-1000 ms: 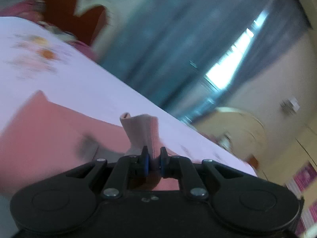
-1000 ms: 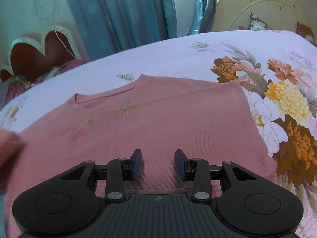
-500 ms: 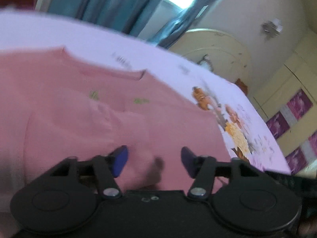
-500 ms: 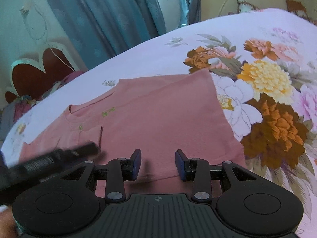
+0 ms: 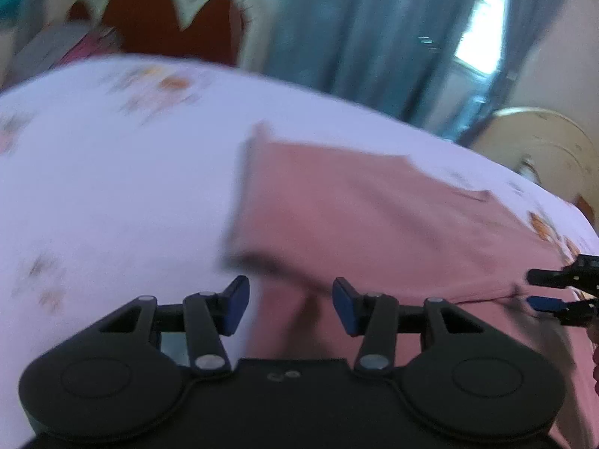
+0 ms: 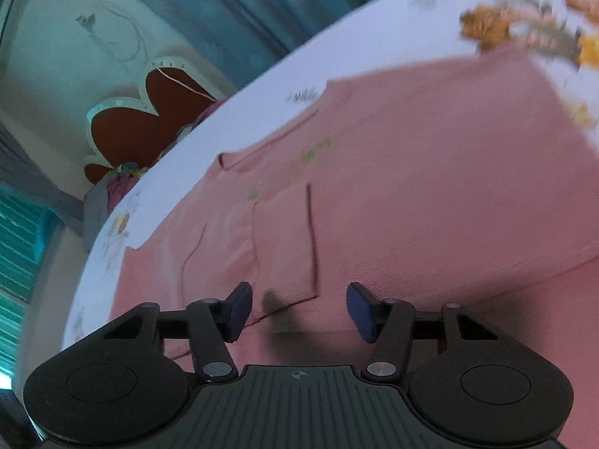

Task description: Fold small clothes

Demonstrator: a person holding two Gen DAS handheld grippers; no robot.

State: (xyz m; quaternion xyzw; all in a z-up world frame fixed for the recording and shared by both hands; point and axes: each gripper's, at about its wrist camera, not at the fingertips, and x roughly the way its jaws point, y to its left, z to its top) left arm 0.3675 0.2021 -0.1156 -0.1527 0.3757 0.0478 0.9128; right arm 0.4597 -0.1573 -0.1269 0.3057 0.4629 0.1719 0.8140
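Note:
A pink shirt (image 6: 411, 187) lies flat on the bed, neckline toward the far side, with its left sleeve (image 6: 284, 243) folded in over the body. It also shows in the left wrist view (image 5: 374, 224). My left gripper (image 5: 290, 305) is open and empty, low over the shirt's left edge. My right gripper (image 6: 297, 308) is open and empty, just above the shirt's near part by the folded sleeve. Its fingers (image 5: 554, 292) also show at the right edge of the left wrist view.
The bed has a pale lilac sheet (image 5: 112, 187) with flower prints (image 6: 524, 30). A red and white headboard (image 6: 142, 119) and blue curtains (image 5: 355, 30) stand behind. A cream round headboard (image 5: 543, 142) is at the far right.
My left gripper let go of the sleeve, which now lies folded over the shirt, then swung back left. My right gripper opened wider and tilted, staying low over the shirt.

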